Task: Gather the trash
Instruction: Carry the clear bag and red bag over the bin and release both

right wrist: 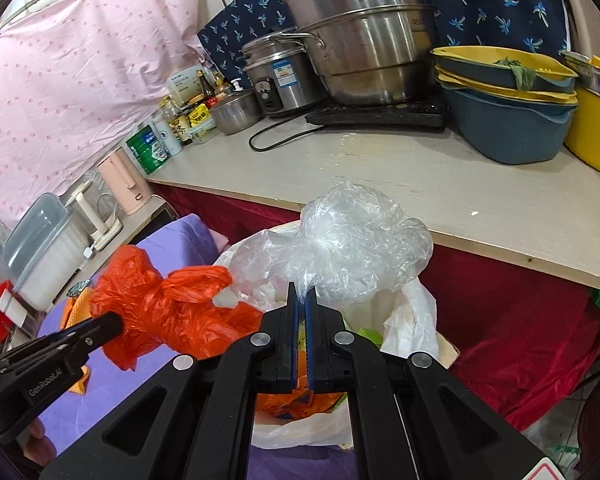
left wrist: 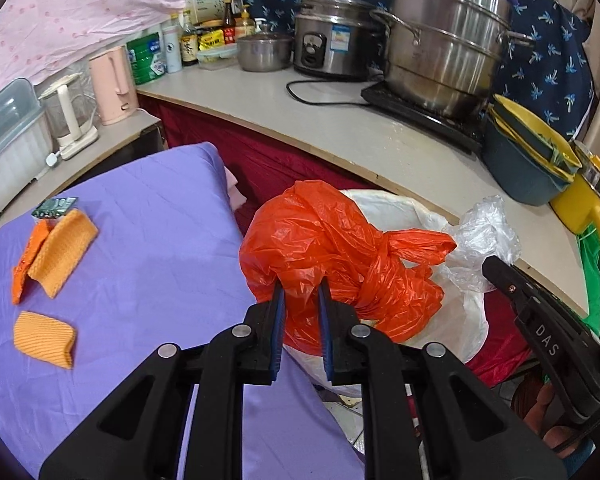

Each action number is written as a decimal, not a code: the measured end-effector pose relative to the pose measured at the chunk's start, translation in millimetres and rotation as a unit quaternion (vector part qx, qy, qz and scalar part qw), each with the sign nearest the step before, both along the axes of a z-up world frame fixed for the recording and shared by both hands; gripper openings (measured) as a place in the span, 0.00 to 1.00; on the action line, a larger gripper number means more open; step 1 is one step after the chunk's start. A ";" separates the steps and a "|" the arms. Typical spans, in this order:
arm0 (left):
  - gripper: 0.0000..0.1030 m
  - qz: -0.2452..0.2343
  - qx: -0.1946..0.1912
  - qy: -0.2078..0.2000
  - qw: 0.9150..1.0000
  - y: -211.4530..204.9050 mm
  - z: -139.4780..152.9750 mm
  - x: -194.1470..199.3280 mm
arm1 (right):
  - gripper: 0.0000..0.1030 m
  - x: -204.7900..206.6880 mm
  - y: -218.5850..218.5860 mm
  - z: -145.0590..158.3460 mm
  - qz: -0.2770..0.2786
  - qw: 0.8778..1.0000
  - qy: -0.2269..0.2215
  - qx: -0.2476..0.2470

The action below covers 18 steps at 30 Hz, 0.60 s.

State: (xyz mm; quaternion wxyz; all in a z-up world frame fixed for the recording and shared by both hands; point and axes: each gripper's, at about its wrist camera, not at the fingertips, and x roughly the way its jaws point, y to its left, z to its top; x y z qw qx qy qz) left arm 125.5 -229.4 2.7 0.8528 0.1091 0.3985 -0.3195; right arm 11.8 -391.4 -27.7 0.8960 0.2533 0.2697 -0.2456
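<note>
A crumpled orange plastic bag [left wrist: 332, 240] hangs from my left gripper [left wrist: 300, 290], whose blue pads are shut on a fold of it. In the right wrist view the same orange bag [right wrist: 168, 308] shows at the left, with the left gripper [right wrist: 116, 322] on it. My right gripper [right wrist: 302, 294] is shut on a clear plastic bag [right wrist: 352, 240]. The clear bag [left wrist: 484, 232] and the right gripper [left wrist: 490, 266] also appear at the right of the left wrist view. Both bags hang over a bin with a white liner [left wrist: 396, 204], and the liner [right wrist: 412, 316] holds some orange scraps.
To the left is a purple-covered surface [left wrist: 148, 240] with orange cloths [left wrist: 60, 252] and a small green packet [left wrist: 54, 206]. Behind the bin runs a pale counter [left wrist: 340, 120] with a steel steamer pot [left wrist: 448, 40], a rice cooker [left wrist: 328, 40] and stacked blue and yellow basins [left wrist: 516, 168].
</note>
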 end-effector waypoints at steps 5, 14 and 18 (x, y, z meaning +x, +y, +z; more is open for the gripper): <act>0.21 -0.006 0.009 -0.001 1.000 -9.3 -10.3 -1.7 | 0.03 -0.4 -7.3 -4.6 -0.005 1.000 0.000 0.004; 0.56 0.004 0.013 -0.025 1.000 -8.6 -6.0 -1.8 | 0.05 10.9 -3.0 -5.6 0.011 1.000 0.004 0.006; 0.65 0.015 0.017 -0.034 0.999 -2.7 -1.7 0.3 | 0.10 18.3 5.1 -0.7 0.017 1.000 0.005 0.001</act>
